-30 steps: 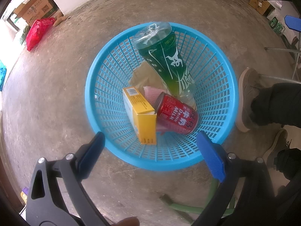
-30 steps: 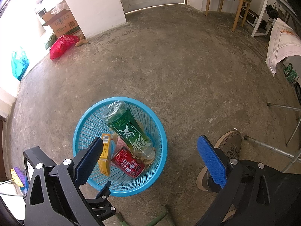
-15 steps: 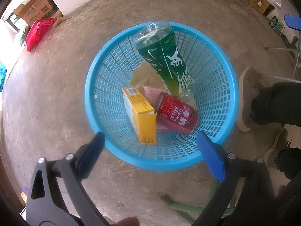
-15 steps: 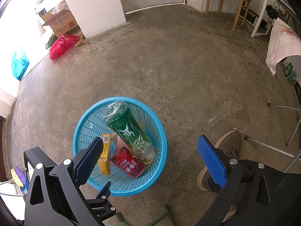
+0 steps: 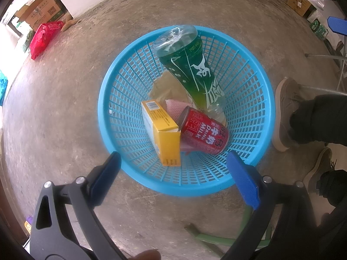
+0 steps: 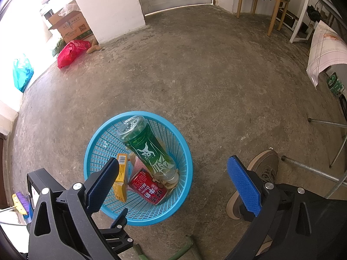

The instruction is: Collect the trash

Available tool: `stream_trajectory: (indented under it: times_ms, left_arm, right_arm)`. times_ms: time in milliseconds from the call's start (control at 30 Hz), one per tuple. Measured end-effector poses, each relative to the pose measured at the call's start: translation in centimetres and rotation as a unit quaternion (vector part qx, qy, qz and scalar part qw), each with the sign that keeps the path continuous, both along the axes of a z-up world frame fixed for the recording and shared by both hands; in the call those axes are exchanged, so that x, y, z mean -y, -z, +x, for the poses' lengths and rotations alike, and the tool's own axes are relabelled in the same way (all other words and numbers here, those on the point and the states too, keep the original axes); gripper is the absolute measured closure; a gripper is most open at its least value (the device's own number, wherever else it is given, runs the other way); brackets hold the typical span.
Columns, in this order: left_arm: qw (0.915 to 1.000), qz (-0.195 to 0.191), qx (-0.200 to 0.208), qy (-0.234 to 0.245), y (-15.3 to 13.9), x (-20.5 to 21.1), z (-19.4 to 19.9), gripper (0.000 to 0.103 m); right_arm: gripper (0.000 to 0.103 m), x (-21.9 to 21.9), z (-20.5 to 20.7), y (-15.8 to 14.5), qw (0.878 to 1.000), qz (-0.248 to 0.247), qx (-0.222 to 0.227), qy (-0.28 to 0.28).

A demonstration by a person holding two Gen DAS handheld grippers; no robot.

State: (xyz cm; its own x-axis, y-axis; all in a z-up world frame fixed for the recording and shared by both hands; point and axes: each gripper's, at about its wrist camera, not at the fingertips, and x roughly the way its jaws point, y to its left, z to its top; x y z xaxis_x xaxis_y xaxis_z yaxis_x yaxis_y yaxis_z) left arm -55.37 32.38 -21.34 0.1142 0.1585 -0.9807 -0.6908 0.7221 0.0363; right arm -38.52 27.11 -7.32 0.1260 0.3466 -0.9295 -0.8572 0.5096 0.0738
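Left wrist view: blue basket [image 5: 112, 99] on the concrete floor [image 5: 54, 112], seen from close above. Inside it, a green bottle [image 5: 190, 69] lies tilted, base up against the far rim, neck down toward the middle. A red can [image 5: 203, 136] lies on its side, touching a yellow box [image 5: 162, 134]; pink scrap [image 5: 175, 108] and crumpled tan paper [image 5: 162, 86] sit beneath them. The left tongs [image 5: 173, 173] hang wide apart over the near rim, holding nothing. Two shoes [image 5: 284, 112] and dark trouser legs stand just beside the basket on the right.

Right wrist view: same basket [image 6: 95, 147] from higher and farther off, with bottle [image 6: 149, 149], can [image 6: 149, 188] and box [image 6: 121, 179] inside. The right tongs [image 6: 173, 184] are wide apart and empty. Only this view shows the room: a cardboard carton [image 6: 69, 26], a red bag [image 6: 69, 52] and a teal bag [image 6: 21, 71] by the white wall, a wooden chair [image 6: 260, 0], a draped cloth [image 6: 325, 52], a broom head [image 6: 19, 201]. The paper is mostly hidden here.
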Motion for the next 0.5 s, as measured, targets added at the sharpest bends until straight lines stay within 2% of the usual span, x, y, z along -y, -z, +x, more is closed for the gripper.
stream_trajectory:
  times_ms: [500]
  left_arm:
    - [1.0000,0.003,-0.001,0.002,-0.24,-0.08,0.34,0.009]
  right_arm:
    - [0.006,0.02,-0.10,0.19,1.000,-0.001,-0.001,0.001]
